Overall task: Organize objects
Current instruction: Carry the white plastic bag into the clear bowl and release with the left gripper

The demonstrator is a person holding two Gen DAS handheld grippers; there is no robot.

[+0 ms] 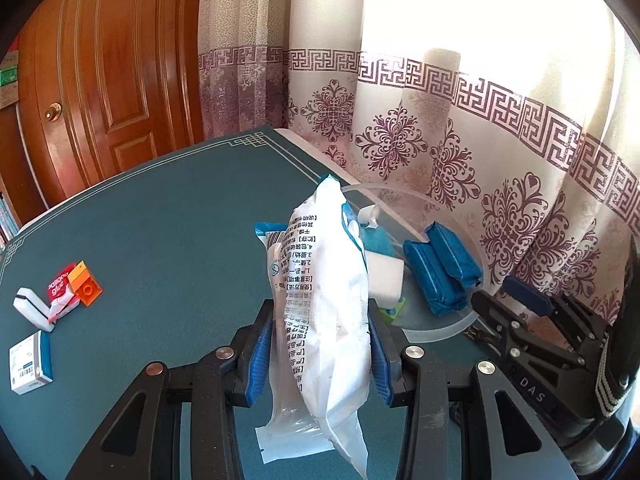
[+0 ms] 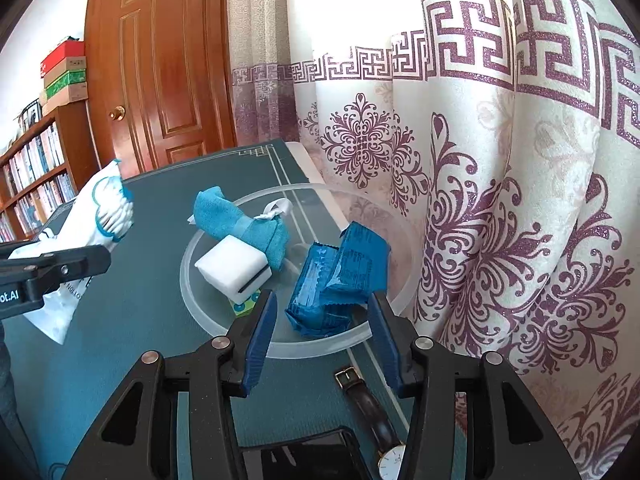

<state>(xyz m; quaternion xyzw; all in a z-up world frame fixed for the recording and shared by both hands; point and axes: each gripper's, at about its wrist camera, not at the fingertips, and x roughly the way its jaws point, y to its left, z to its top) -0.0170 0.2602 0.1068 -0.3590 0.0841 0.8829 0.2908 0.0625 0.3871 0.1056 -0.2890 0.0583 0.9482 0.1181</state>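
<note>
I am working on a big table with a green mat [image 1: 160, 240], and a patterned curtain [image 2: 500, 200] hangs at its far right side. My job is to tidy the small things into the clear round tray [image 2: 192, 280], which sits at the right of the table, near the curtain.

Some of the job looks done. In the tray I see a blue cloth [image 2: 224, 216] at the far side, a white block [image 2: 236, 266] just in front of it, and blue packets [image 2: 340, 276] on the right, touching each other.

My left gripper [image 1: 320, 344] is clamped tight on a white bag of cotton swabs [image 1: 320, 300]. The bag is up in the air, left of the tray, so I think it goes in next.

My right gripper [image 2: 324, 336] holds nothing. Its jaws stand a little apart just above the near rim of the tray, with the blue packets past them.

More things wait far left on the mat: a small white box [image 1: 30, 360], a white clip thing [image 1: 32, 308], a red glue packet [image 1: 60, 292] and an orange block [image 1: 84, 284]. Near me on the right lies a watch [image 2: 376, 412] beside a dark flat thing I cannot make out. I would say I am about half way
</note>
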